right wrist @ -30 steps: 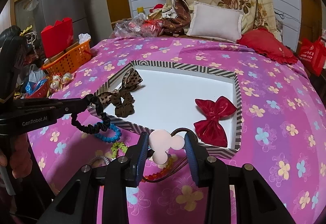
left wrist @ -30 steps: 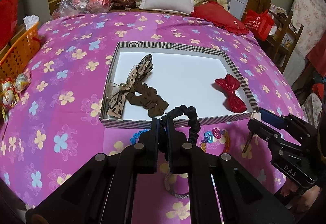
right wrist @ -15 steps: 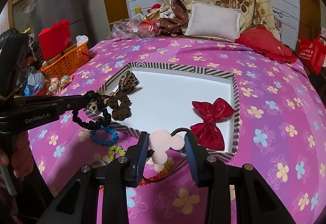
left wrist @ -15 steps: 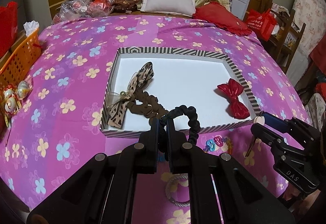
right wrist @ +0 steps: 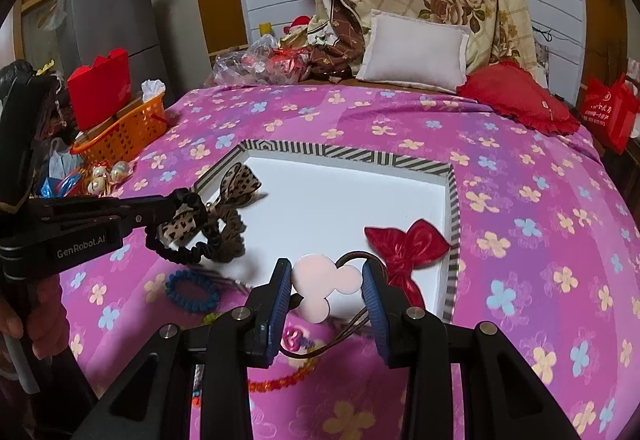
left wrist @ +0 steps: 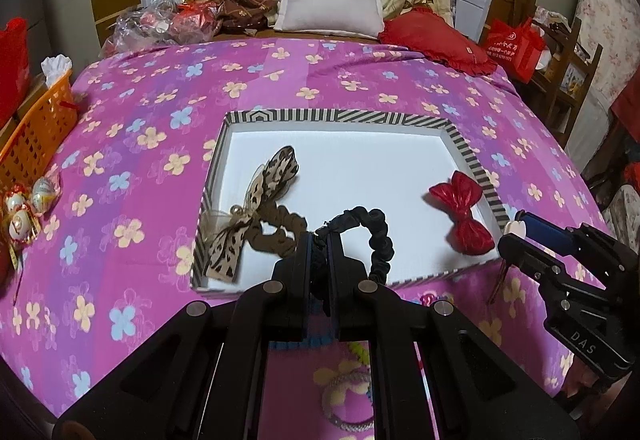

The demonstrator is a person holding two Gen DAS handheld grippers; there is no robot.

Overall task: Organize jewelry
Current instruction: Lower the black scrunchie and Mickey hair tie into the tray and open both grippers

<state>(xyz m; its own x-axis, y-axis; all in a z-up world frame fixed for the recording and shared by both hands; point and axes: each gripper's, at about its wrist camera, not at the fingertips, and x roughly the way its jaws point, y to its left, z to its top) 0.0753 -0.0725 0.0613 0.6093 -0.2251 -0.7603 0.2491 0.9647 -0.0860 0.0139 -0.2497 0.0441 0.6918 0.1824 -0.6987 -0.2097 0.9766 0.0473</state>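
Change: whereas the black scrunchie (left wrist: pixel 378 236) hung before the tray's near wall earlier, it now hangs over the tray's lower edge.
Left hand-held gripper (left wrist: pixel 319 252): clamped on the scrunchie, loop arching right.
Right hand-held gripper (right wrist: pixel 326 280): gripping pink clover hair tie (right wrist: pixel 325 280), lower centre.
Tray (left wrist: pixel 340 117): leopard bow scrunchie (left wrist: pixel 256 208) left, long axis diagonal; red bow (left wrist: pixel 464 212) right.

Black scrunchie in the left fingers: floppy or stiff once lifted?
Probably floppy: the black scrunchie droops in a loose loop below the left gripper. Likely light, hanging from one pinch. Ruched fabric probably grips, not slips.
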